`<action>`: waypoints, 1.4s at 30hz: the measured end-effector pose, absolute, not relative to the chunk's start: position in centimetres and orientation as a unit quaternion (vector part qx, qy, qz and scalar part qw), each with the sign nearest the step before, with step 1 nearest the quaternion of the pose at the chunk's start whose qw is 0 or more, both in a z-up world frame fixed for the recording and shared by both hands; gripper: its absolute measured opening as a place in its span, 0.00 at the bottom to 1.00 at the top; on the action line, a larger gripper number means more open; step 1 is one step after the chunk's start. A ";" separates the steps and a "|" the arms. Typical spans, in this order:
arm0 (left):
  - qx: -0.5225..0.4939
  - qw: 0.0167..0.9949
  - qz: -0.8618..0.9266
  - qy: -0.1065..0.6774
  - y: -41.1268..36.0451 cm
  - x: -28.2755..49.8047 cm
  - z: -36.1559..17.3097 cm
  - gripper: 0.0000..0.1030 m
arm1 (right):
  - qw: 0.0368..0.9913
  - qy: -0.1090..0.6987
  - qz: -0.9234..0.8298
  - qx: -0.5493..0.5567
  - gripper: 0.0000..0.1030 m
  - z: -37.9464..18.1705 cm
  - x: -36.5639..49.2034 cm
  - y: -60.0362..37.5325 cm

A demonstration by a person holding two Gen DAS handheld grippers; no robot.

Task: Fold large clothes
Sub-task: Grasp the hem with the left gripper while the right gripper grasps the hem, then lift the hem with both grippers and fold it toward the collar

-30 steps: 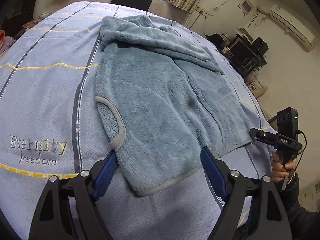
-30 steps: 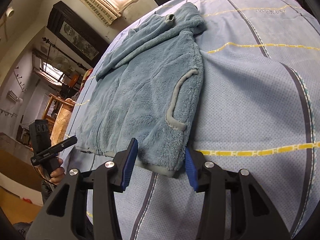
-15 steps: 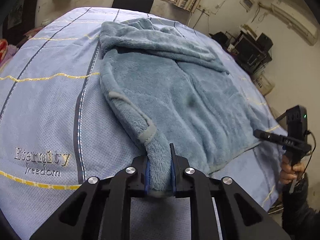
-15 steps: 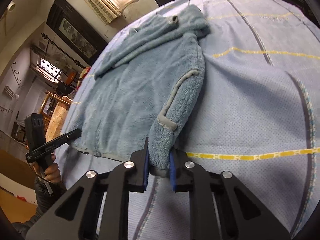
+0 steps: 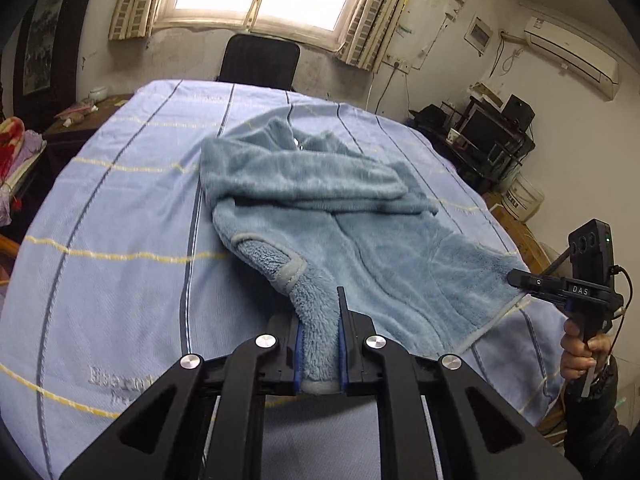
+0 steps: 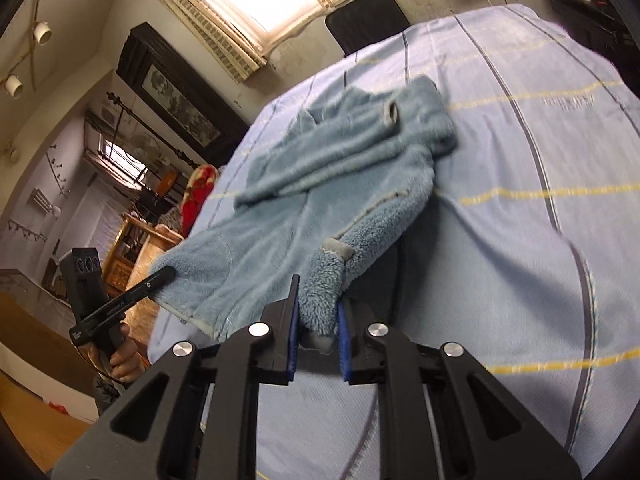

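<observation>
Left wrist view: the left gripper point(image 5: 319, 320) has its fingers point(image 5: 298, 344) pinched narrow on one near hem corner of the blue fleece top point(image 5: 360, 240), w/ pile bunched between the pads. The top lies lengthwise on the tabletop point(image 5: 120, 240), collar end toward the chair point(image 5: 260, 60). Both sleeves point(image 5: 304, 184) are laid across the chest, so that part looks done. The right gripper point(image 5: 520, 280) shows side-on at the other hem corner, held in a hand point(image 5: 584, 352). Fabric is thick and plush w/ grey edging. It sags between the two grips.

Right wrist view: the right gripper point(image 6: 318, 312) is also clamped tight on its corner, which is raised off the sheet, w/ shadow beneath. The left gripper point(image 6: 164, 274) sits at the far corner. Approx halfway, I'd judge: the bottom-to-collar fold isn't made yet, and maybe one more fold after.
</observation>
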State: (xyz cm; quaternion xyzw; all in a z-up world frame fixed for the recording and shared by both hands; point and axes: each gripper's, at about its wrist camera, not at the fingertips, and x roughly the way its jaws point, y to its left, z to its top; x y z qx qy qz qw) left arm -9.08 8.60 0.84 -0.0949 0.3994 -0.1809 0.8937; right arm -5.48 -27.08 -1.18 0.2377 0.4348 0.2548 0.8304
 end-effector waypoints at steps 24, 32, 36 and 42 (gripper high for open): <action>-0.113 0.924 -0.101 0.351 9.2 6.8 7.3 0.12 | 0.843 0.404 0.196 0.296 0.14 3.7 13.2 -28.1; -0.126 0.903 -0.059 0.406 10.0 13.1 1.3 0.12 | 0.821 0.444 0.169 0.316 0.14 -2.9 19.3 -28.0; -0.123 0.898 -0.047 0.421 9.8 15.7 -1.6 0.13 | 0.807 0.462 0.155 0.334 0.14 -6.4 21.6 -28.5; -0.137 0.888 -0.040 0.437 10.0 18.5 -5.4 0.13 | 0.800 0.461 0.155 0.352 0.14 -9.4 23.0 -28.8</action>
